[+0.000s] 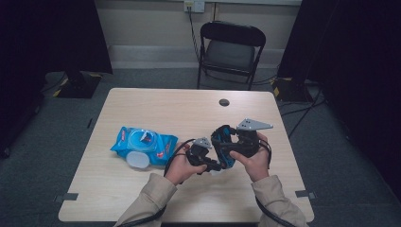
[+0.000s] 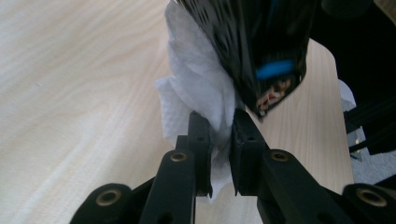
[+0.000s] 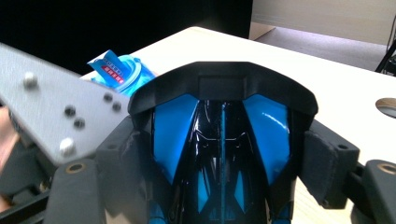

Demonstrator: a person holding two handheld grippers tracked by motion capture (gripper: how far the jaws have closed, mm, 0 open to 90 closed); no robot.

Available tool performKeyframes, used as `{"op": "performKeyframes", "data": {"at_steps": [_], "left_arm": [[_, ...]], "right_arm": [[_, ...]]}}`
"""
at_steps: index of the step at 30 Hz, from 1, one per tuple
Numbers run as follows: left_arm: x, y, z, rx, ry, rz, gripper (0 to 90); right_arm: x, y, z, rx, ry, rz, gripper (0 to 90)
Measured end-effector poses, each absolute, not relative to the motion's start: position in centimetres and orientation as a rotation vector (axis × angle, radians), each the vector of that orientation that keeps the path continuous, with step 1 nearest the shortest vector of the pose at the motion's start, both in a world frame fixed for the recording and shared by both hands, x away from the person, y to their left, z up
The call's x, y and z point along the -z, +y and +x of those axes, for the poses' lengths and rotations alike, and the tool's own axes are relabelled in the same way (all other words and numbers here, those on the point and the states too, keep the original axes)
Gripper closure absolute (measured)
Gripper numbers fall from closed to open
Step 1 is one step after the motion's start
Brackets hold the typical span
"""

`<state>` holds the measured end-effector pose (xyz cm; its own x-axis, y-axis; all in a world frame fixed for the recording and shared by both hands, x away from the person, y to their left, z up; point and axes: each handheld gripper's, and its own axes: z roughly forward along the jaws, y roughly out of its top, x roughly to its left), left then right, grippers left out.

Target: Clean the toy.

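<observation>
High view shows a person's two forearms coming in over the near edge of the bench (image 1: 142, 101), each hand carrying a hand-held gripper. The right hand-held gripper (image 1: 235, 142) sits toward the bench's right side, its jaws set wide around a black and blue mouse (image 1: 222, 144) that is lifted off the bench and tilted on edge. In the right gripper view the mouse (image 3: 222, 140) lies between the two pads, which press on its left and right flanks; its black rear rim faces away from the camera and the blue panels catch the light.

The left hand-held gripper (image 1: 211, 165) reaches in from the left, just below the mouse. In the left gripper view its jaws are nearly closed, pinching a crumpled white wipe (image 2: 201, 91) between the pads, and the wipe lies against the black underside of the mouse (image 2: 261, 42). The grey plate of that gripper also crosses the left side of the right gripper view.

A blue wipes pack (image 1: 144, 144) lies flat near the bench's left edge, well apart from the mouse, its round white lid flipped open toward the near edge. A cable hole (image 1: 224, 102) sits by the far edge, and a black folding chair (image 1: 230, 49) stands beyond it.
</observation>
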<state>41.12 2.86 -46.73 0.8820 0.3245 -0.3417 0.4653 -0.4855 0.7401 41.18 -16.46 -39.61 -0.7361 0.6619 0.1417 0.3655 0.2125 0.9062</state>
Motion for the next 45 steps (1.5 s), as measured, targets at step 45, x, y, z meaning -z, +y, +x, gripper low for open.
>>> {"op": "performKeyframes", "data": {"at_steps": [45], "left_arm": [[41.2, 6.2, 43.4, 0.047, 0.618, 2.038, 80.3]], "right_arm": [[41.8, -18.6, 39.5, -1.515, 2.223, 0.986, 25.4]]}}
